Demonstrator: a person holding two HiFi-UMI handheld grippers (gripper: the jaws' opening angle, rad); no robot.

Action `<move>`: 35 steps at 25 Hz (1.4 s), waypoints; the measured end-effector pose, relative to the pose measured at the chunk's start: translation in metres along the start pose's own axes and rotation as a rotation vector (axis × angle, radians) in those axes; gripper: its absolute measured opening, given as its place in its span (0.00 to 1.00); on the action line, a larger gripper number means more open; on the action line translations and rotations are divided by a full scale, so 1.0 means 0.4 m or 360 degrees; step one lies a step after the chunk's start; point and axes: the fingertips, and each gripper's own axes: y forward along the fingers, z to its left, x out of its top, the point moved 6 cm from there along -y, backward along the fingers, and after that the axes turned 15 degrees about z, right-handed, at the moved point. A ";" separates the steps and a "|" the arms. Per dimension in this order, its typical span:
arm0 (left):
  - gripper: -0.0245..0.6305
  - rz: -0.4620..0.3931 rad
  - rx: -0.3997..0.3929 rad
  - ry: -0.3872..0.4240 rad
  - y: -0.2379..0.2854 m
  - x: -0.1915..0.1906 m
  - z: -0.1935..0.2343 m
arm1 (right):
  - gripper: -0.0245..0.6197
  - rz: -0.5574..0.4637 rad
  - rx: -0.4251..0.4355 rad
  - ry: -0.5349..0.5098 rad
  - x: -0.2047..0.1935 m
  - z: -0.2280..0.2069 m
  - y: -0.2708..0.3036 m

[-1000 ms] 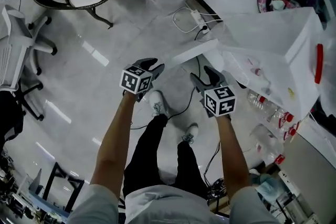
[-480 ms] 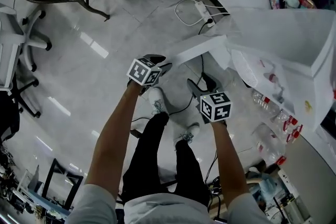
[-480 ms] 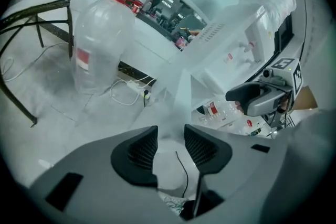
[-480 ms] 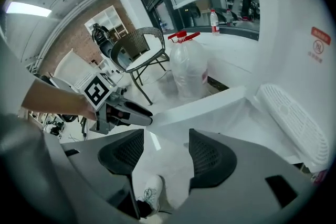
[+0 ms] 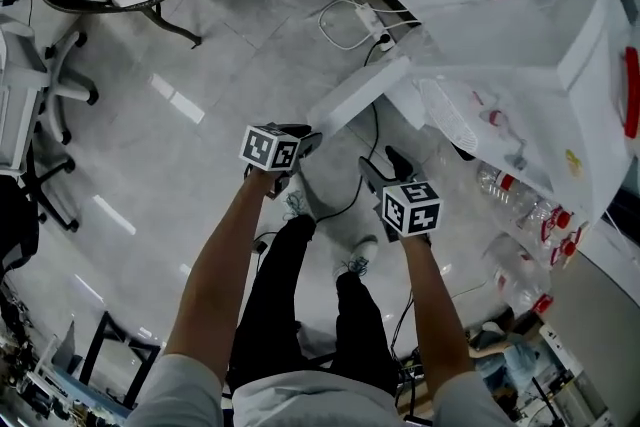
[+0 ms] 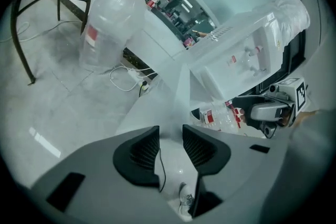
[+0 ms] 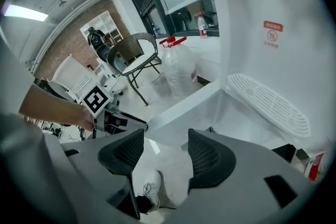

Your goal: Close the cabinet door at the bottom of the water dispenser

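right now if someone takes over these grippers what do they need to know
Left gripper: jaws closing, nothing between them; it is near the free edge of the cabinet door, and no contact shows.
Right gripper: open and empty, pointing toward the open cabinet.
Cabinet door: swung wide open from the bottom of the water dispenser.
Done: nothing on the door yet.
Left: push the door round until it shuts, probably from its outer face.
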 end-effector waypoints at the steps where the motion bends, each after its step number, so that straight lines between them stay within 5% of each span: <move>1: 0.27 -0.0009 0.0002 -0.0032 0.009 -0.009 -0.010 | 0.47 -0.0011 -0.0007 0.0004 -0.015 -0.005 -0.010; 13: 0.28 -0.0145 -0.0118 -0.0358 0.247 -0.116 -0.250 | 0.47 -0.0067 -0.0121 0.0206 -0.326 -0.191 -0.159; 19: 0.26 -0.0185 -0.0002 -0.0288 0.360 -0.094 -0.376 | 0.47 -0.0228 -0.0160 0.0309 -0.425 -0.302 -0.275; 28: 0.33 -0.0102 0.0215 0.0031 0.521 -0.020 -0.531 | 0.47 -0.0375 -0.0242 0.0413 -0.575 -0.430 -0.397; 35: 0.37 -0.0095 0.0349 0.0161 0.618 0.036 -0.602 | 0.47 -0.0454 -0.0195 0.0655 -0.701 -0.502 -0.399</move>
